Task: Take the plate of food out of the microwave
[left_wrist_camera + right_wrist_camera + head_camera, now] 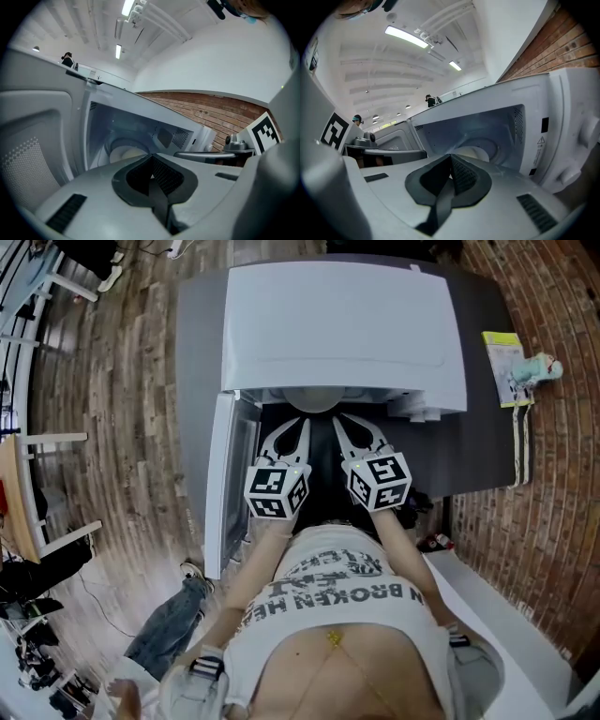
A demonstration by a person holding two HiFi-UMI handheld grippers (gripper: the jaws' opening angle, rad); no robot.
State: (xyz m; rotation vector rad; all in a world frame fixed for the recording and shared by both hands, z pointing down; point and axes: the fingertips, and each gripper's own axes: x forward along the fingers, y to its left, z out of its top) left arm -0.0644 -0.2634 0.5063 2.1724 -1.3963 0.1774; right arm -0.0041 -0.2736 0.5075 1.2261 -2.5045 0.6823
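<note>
On a grey table by a brick wall, the microwave stood open. The left gripper and right gripper, jaws together and empty, faced the plate inside. Both probably needed to open, then pinch opposite rims level.

The right gripper, fingers together, faces the open microwave with a plate inside.
</note>
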